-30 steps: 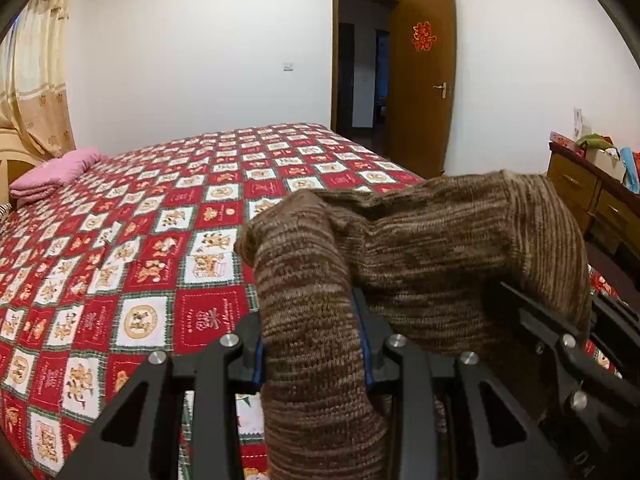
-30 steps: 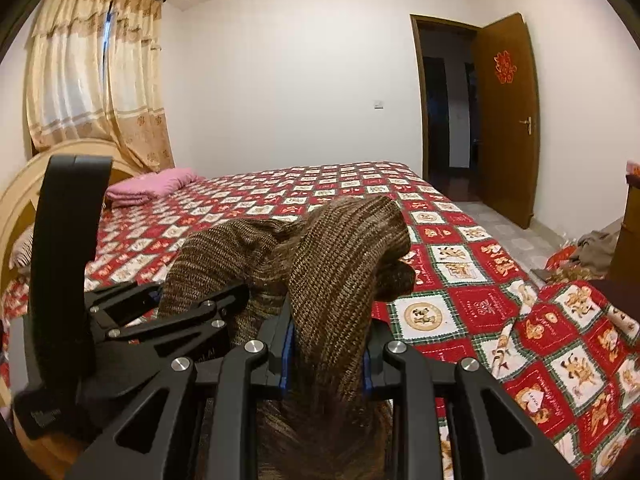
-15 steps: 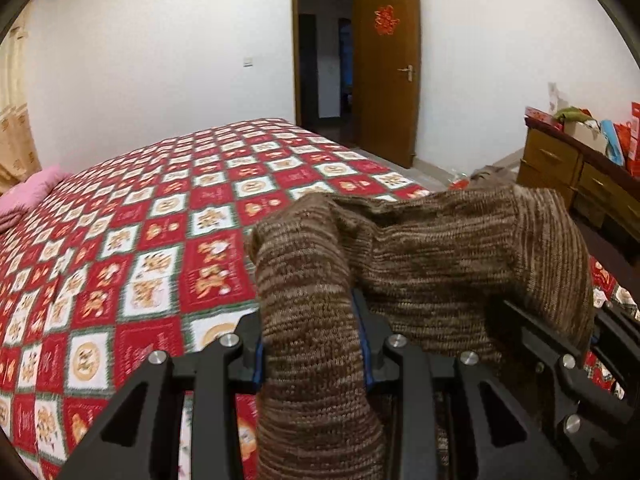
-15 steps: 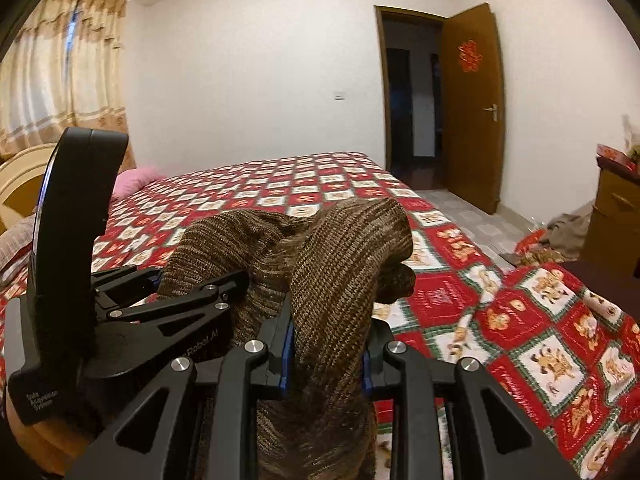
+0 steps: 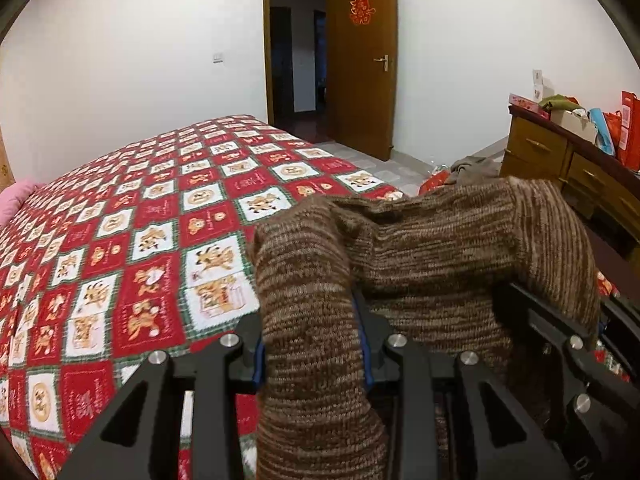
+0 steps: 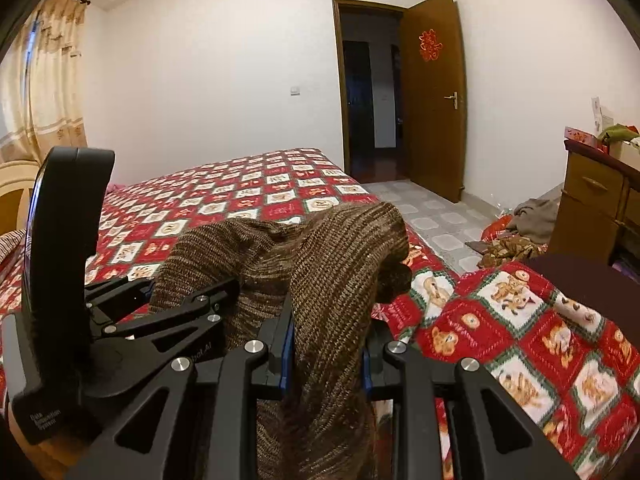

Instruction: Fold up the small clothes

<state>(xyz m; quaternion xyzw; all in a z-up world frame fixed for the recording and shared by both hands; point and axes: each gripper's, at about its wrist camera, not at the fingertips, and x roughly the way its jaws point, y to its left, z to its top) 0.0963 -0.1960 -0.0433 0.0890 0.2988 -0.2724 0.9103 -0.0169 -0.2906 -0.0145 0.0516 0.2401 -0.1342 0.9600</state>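
A brown striped knitted garment hangs in the air over the bed, stretched between both grippers. My left gripper is shut on one bunched end of it, and the cloth drapes down over the jaws. My right gripper is shut on the other end of the brown knitted garment. In the right wrist view the left gripper's black body is close by on the left. In the left wrist view the right gripper's body shows at the right, under the cloth.
The bed with a red, white and green patchwork cover lies below and to the left. A wooden dresser with clutter stands right. Clothes lie heaped on the tiled floor. A wooden door stands open ahead.
Both grippers have swung to the right together with the garment; the door and dresser shifted left in view, and the pillow and curtain slid out at the left edge. The grips did not change.
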